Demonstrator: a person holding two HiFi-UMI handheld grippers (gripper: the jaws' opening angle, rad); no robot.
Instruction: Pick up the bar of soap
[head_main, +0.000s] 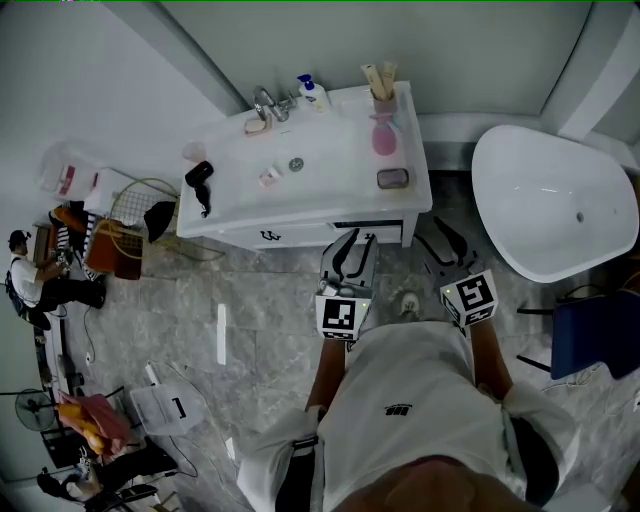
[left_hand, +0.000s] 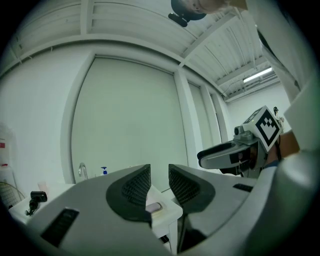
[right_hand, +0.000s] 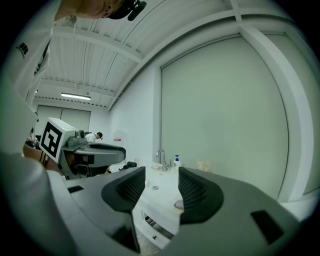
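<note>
Beyond left gripper (left_hand: 159, 181) and right gripper (right_hand: 161, 187), jaws spread (both empty), soap (head_main: 392, 178) rests on vanity (head_main: 335, 195).

The faucet (head_main: 265, 103) is set at the back of the washstand (head_main: 330, 195), with a pump bottle (head_main: 312, 92) just right of it; a hair dryer (head_main: 200, 181) is laid at the left edge; the bar of soap (head_main: 392, 178) is placed near the front right corner; a bathtub (head_main: 555, 200) is set to the right; a basket (head_main: 125, 245) is left on the floor at the left.

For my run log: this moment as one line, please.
phase: pre-grasp | left tool: open, empty | right tool: open, empty | soap: on vanity, untouched
</note>
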